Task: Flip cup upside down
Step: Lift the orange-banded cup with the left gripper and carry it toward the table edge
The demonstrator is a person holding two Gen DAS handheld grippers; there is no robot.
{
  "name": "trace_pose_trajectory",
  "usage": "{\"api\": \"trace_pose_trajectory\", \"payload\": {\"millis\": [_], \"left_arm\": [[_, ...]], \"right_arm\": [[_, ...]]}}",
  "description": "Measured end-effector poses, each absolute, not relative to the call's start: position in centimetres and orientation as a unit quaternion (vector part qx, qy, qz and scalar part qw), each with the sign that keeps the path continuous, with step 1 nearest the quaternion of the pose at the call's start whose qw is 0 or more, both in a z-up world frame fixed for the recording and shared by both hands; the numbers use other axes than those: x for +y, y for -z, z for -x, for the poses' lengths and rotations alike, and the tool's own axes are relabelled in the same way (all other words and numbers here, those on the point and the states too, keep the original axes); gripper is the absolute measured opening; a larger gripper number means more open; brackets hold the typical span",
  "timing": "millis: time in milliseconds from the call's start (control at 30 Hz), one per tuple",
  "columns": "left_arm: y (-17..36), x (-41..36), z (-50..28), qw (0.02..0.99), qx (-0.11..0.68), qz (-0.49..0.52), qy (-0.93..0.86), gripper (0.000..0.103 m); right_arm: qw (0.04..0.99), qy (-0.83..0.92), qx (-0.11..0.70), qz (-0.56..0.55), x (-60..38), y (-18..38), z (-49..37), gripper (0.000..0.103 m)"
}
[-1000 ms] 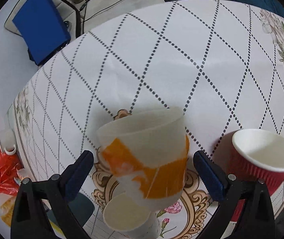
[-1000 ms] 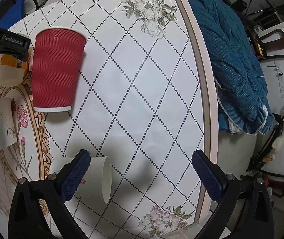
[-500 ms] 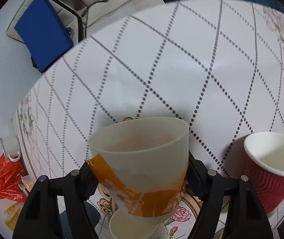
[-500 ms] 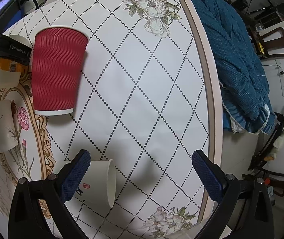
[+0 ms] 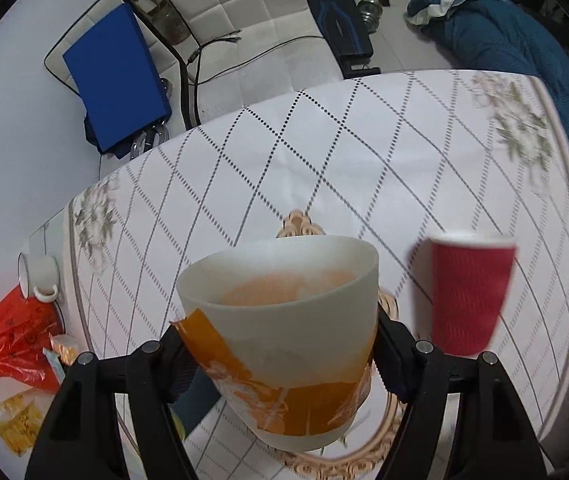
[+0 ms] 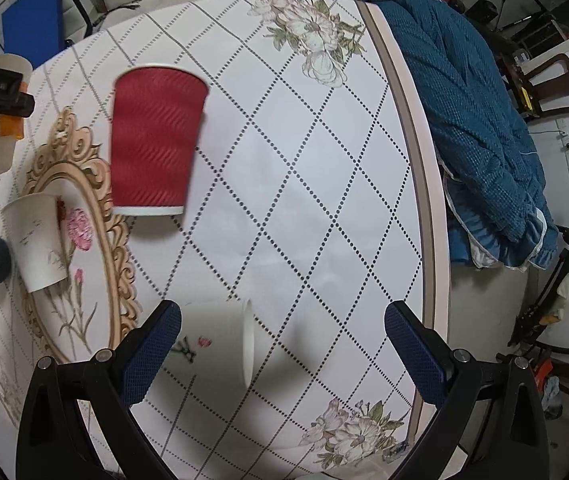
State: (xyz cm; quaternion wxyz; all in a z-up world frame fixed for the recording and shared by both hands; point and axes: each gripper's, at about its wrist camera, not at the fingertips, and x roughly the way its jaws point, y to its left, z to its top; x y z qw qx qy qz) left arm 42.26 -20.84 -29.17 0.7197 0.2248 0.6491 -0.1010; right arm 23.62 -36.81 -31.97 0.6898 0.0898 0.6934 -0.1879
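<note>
Orange-banded cup (image 5: 280, 344), pinched upright in the left tool (image 5: 280, 364) while the right tool (image 6: 280, 344) gapes empty, could slip or buckle when inverted.

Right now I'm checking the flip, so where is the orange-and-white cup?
The orange-and-white cup sits centre-bottom of the left wrist view, clamped mouth-up between the left gripper jaws, with the red cup to its right.

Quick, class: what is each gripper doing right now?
Left gripper: shut on the orange-and-white cup, mouth still up.
Right gripper: open, holding nothing, above the small white cup.
</note>
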Motion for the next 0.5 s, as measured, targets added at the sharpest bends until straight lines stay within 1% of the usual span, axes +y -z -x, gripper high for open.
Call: {"api": "trace_pose_trajectory", "payload": {"millis": [233,500], "left_arm": [[25.0,-17.5,-35.9,0.728,0.64,-0.215,0.119,0.071],[24.7,-11.8,-28.3,0.718,0.658,-0.194,0.118,0.071]], "right_arm": [[0.705,0.177,0.68,-0.094,-34.2,29.3,-21.0,0.103],[0.715,0.162,0.674,-0.095,-29.8,27.5,-16.1,0.103]]}}
